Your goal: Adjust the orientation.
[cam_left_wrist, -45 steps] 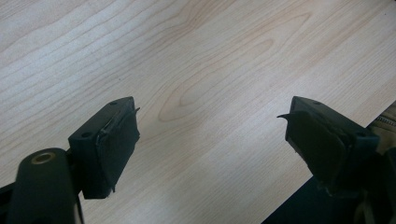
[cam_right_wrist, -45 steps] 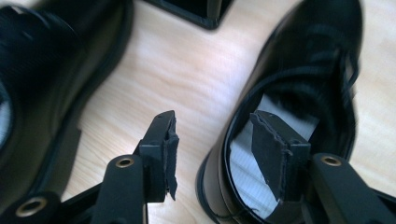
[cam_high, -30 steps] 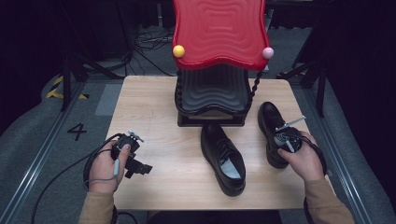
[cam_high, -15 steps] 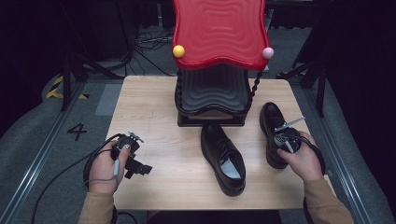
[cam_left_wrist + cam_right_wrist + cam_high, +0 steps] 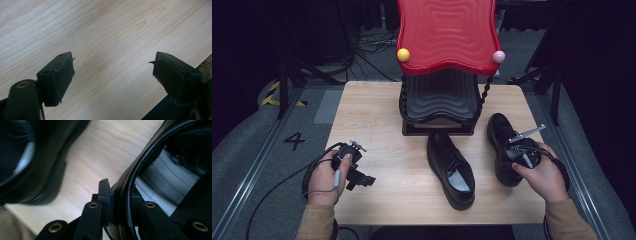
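Two black leather shoes lie on the wooden table (image 5: 377, 115). One shoe (image 5: 451, 168) rests in the middle, toe toward the rack. The other shoe (image 5: 501, 136) sits at the right, and my right gripper (image 5: 523, 156) is shut on the rim of its opening. In the right gripper view the jaws pinch that shoe's collar (image 5: 125, 195), one inside over the grey striped lining (image 5: 165, 182), one outside. My left gripper (image 5: 357, 179) hangs low over bare wood at the front left, open, with nothing between its pads (image 5: 62, 77).
A black ribbed rack (image 5: 439, 100) with a wavy red top (image 5: 446, 35) stands at the table's back centre, a yellow ball (image 5: 403, 54) and a pink ball (image 5: 498, 56) at its corners. The table's front edge (image 5: 160, 105) lies close to my left gripper.
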Demonstrator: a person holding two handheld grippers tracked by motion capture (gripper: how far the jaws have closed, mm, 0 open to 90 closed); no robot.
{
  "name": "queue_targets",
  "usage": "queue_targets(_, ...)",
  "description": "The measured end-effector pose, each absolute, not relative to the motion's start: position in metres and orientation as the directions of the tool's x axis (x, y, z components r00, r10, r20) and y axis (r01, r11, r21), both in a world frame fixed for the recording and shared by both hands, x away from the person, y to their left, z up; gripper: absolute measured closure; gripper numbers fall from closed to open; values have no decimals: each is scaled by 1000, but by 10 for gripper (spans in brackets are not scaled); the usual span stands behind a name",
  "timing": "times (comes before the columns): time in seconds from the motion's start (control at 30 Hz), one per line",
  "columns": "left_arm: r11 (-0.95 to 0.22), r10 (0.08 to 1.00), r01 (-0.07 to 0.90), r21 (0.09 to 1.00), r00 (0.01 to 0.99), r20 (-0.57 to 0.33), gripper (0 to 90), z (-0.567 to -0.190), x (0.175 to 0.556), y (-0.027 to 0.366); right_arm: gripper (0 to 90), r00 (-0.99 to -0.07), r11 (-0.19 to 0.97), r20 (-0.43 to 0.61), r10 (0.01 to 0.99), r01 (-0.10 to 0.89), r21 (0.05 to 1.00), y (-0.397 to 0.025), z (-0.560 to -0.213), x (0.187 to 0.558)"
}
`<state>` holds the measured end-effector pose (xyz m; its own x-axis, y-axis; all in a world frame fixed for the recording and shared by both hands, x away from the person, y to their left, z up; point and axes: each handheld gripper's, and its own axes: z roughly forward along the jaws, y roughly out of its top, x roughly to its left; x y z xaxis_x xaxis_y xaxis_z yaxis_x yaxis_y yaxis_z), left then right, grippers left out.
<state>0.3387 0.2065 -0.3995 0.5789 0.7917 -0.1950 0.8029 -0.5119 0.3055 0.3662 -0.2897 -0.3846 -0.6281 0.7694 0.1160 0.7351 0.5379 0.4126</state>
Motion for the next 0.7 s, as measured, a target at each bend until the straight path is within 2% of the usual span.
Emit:
queue_targets(0.37,-521,784,795,312,590,-195,178,-398,343,202,784,-731,669,92,676,662,339,-268,-368,333)
queue_targets(0.7,-521,780,794,313,592,-204,178,-399,344,202,782,-787,721,114,607,605,339,-251,-361,316)
